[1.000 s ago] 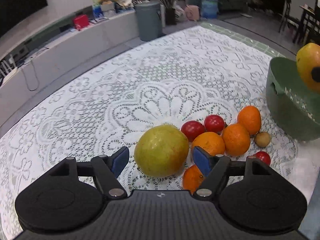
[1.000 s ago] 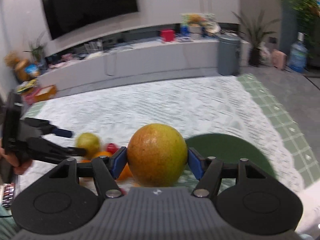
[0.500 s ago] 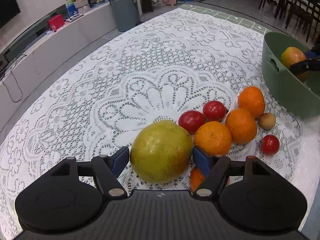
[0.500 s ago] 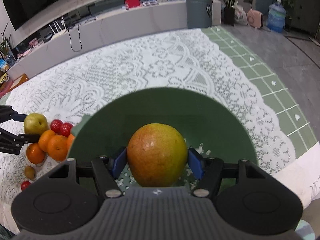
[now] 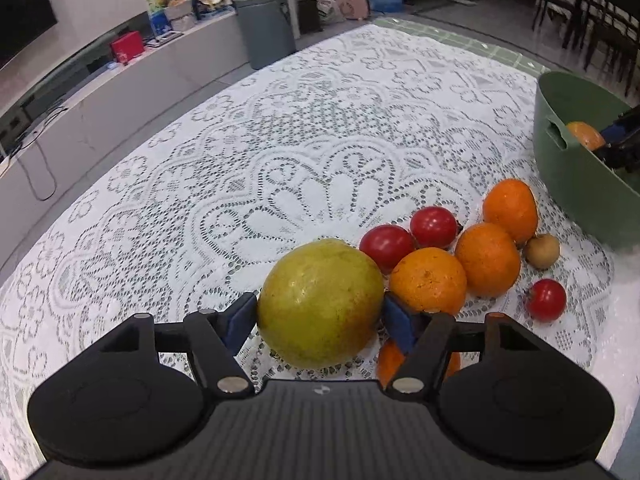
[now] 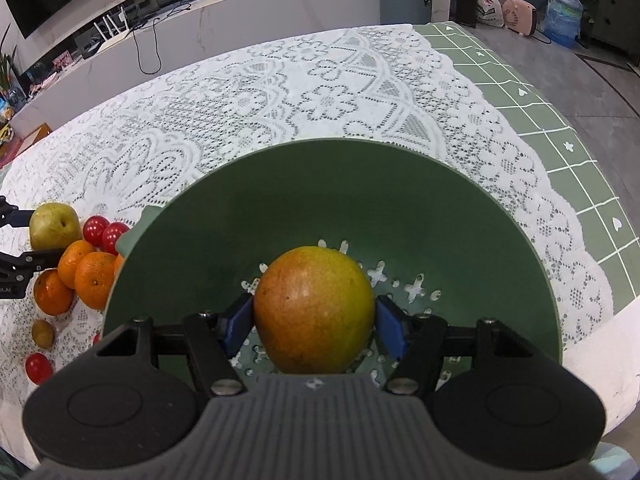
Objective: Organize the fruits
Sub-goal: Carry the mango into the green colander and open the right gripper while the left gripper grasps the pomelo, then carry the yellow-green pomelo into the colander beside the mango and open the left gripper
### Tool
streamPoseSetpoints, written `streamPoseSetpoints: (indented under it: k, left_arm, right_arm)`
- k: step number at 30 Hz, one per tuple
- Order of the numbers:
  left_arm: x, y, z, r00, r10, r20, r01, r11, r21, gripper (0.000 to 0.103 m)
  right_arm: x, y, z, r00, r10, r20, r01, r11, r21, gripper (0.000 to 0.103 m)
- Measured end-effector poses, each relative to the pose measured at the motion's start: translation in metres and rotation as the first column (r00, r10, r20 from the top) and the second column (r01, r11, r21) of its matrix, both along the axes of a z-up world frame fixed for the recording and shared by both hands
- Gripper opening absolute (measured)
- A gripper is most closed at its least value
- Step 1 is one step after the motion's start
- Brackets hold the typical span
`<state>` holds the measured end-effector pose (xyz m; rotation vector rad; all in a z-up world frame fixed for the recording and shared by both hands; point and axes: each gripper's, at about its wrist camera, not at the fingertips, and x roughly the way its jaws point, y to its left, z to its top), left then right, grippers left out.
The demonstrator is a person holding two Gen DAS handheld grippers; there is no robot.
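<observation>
A white lace tablecloth (image 5: 320, 152) covers the table, with a green gridded cloth (image 6: 560, 128) showing at its far right edge. On the right side sits a green colander bowl (image 6: 400, 200), its floor pierced with star-shaped holes.

Inside that bowl, low over the floor, the right gripper (image 6: 315, 322) has its blue pads pressed on both sides of an orange-green mango (image 6: 315, 312); whether the mango touches the floor cannot be told.

To the left, on the lace, the left gripper (image 5: 318, 316) closes its blue pads against both sides of a yellow-green pear (image 5: 320, 304), which sits on the cloth at the near left of the fruit cluster.

Just right of the pear lie three oranges: one (image 5: 428, 280) touching the right pad, another (image 5: 488, 258) beside it, a third (image 5: 510, 210) farther right toward the bowl. A fourth orange (image 5: 390, 360) is partly hidden under the gripper's right finger.

Two red tomatoes (image 5: 386, 246) sit touching at the far side of the oranges. A third red tomato (image 5: 545, 299) lies alone at the near right, and a small brown fruit (image 5: 542, 251) sits between it and the third orange.
</observation>
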<state>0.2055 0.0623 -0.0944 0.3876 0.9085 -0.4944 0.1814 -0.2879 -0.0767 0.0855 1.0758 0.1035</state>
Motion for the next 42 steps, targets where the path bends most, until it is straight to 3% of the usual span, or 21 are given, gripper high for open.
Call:
streamPoseSetpoints:
  k: [7,11,19,24,28,34,39,42]
  left_arm:
    - [-0.001,0.006,0.0,0.991,0.136,-0.009,-0.136,0.989,-0.063,0.078]
    - [0.001,0.007,0.001,0.977,0.212,-0.029,-0.214,0.974,-0.081,0.078]
    - [0.002,0.027,0.008,0.924,0.37,-0.095,-0.381,0.907,-0.179,0.078]
    - [-0.016,0.029,0.038,0.909,0.411,-0.075,-0.415,0.868,-0.272,0.078]
    - [-0.036,0.007,0.074,0.936,0.351,-0.031,-0.343,0.885,-0.315,0.078]
    - [-0.066,-0.062,0.112,0.989,0.146,0.022,-0.134,0.95,-0.282,0.078]
    - [-0.074,-0.125,0.117,0.999,0.005,-0.052,-0.017,0.972,-0.235,0.078]
    - [-0.078,-0.158,0.112,0.994,-0.067,-0.08,0.048,0.973,-0.227,0.078]
  right_arm:
    - [0.003,0.003,0.001,1.0,0.013,-0.016,-0.013,1.0,-0.021,0.063]
    - [-0.001,0.01,0.005,0.999,0.055,0.002,-0.054,0.993,-0.106,0.072]
    - [-0.015,0.004,0.018,0.994,0.093,0.061,-0.085,0.989,-0.122,0.085]
    - [-0.026,-0.006,0.027,0.991,0.104,0.089,-0.096,0.991,-0.09,0.085]
    - [-0.037,-0.015,0.034,0.988,0.113,0.103,-0.109,0.993,-0.049,0.085]
    - [-0.059,-0.036,0.049,0.986,0.096,0.135,-0.1,0.995,0.019,0.083]
    - [-0.077,-0.056,0.061,0.985,0.04,0.168,-0.048,0.998,0.041,0.061]
    - [-0.084,-0.068,0.062,0.983,-0.005,0.184,-0.007,0.998,0.063,0.06]
